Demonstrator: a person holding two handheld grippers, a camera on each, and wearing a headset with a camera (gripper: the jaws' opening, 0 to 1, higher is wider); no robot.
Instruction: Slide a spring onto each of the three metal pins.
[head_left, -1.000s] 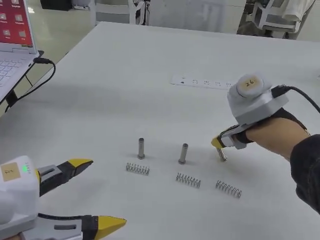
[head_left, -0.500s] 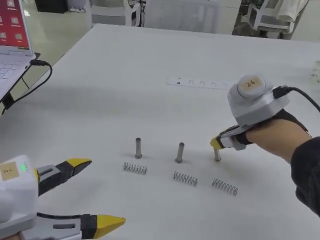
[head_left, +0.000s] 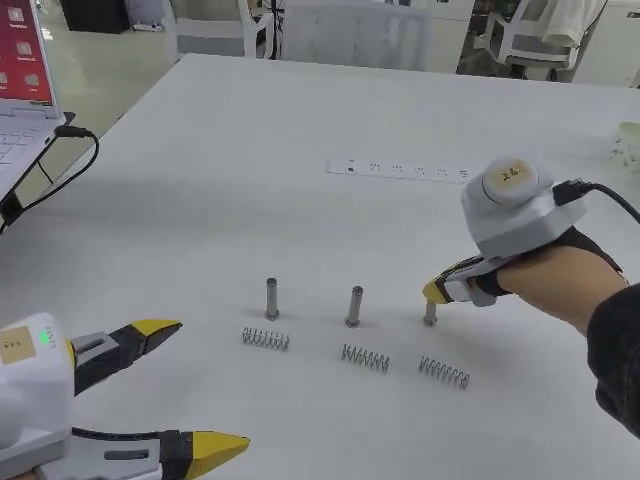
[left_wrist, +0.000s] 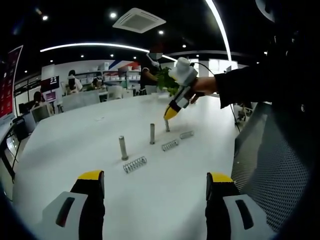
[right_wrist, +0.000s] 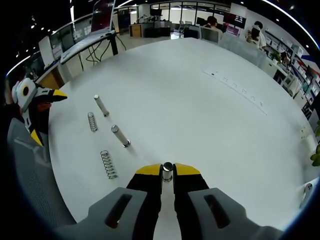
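Head view: three upright metal pins (head_left: 354, 306) stand in a row on the white tabletop (head_left: 300, 180), with springs (head_left: 365, 357) lying just near of them. The springs look light and squashy, best pinched gently mid-coil. Left gripper view: the left gripper (left_wrist: 155, 176) has its jaws spread wide, springs well ahead. Right gripper view: the right gripper (right_wrist: 167, 171) clamps its jaws around the top of the right pin (right_wrist: 167, 166).

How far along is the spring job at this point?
Nothing is done: the left spring, middle spring and right spring lie flat on the table, none on a pin. In hand: the right gripper is shut on the rightmost pin. The left gripper is open and empty. All three springs remain.
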